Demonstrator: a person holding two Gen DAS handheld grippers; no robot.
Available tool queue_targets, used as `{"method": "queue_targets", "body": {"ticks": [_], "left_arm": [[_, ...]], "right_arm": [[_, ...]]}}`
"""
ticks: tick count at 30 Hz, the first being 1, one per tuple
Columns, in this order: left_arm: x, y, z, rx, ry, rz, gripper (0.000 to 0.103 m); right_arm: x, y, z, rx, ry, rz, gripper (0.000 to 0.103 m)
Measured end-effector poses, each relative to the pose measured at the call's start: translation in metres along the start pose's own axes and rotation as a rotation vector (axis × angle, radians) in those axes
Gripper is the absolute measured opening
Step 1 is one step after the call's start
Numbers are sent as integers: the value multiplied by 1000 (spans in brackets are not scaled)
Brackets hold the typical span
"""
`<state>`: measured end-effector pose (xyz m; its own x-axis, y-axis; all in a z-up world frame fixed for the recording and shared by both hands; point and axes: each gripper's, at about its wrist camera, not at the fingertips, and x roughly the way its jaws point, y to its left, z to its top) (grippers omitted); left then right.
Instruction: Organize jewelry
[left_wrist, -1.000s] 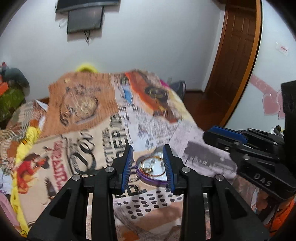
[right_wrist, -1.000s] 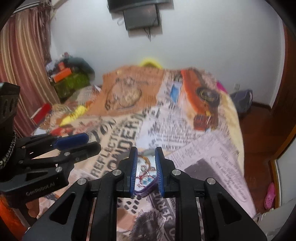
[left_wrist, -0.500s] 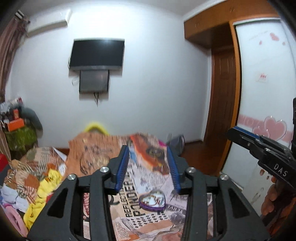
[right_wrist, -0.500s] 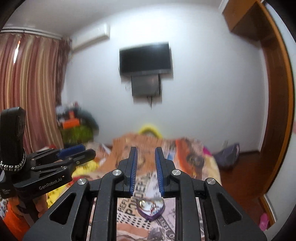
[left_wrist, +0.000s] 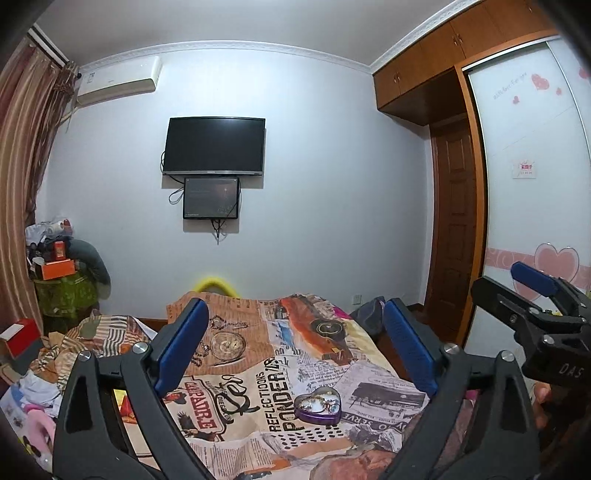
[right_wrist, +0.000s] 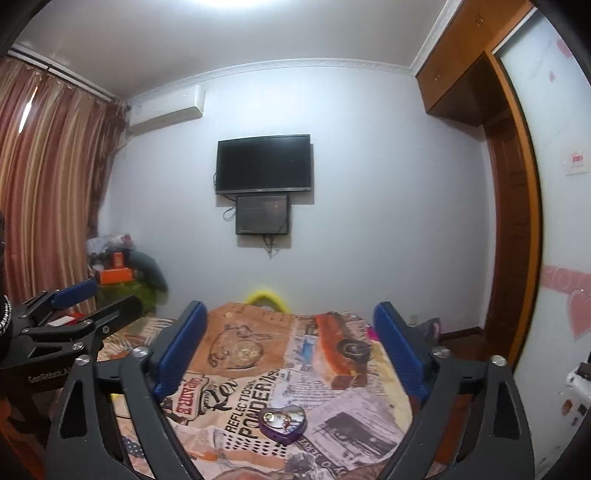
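Observation:
A purple heart-shaped tin (left_wrist: 318, 406) with jewelry inside lies open on the printed bedspread (left_wrist: 258, 354). It also shows in the right wrist view (right_wrist: 283, 422). My left gripper (left_wrist: 295, 343) is wide open and empty, held above and short of the tin. My right gripper (right_wrist: 290, 343) is wide open and empty, also held back from the tin. Each gripper shows at the edge of the other's view, the right one (left_wrist: 532, 299) and the left one (right_wrist: 74, 306).
The bed fills the lower view, with piled clothes (left_wrist: 40, 387) at its left. A wall TV (left_wrist: 214, 146) hangs ahead. A wardrobe with heart stickers (left_wrist: 535, 221) and a wooden door (left_wrist: 452, 229) stand on the right. Curtains (right_wrist: 44, 184) hang at left.
Both grippers have risen and pulled back from the tin, tilting up to face the wall. Both sets of jaws have opened wide from a narrow gap.

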<state>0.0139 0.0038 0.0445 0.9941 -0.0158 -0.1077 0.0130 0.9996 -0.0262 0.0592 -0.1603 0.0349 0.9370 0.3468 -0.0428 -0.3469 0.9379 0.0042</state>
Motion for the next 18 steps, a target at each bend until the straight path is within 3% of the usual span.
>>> {"method": "queue_targets", "body": {"ticks": [18], "left_arm": [[-6,-3,-8,-3,17,-2,98]], "right_arm": [[-16,-11,-8,13,13,-4,103]]}}
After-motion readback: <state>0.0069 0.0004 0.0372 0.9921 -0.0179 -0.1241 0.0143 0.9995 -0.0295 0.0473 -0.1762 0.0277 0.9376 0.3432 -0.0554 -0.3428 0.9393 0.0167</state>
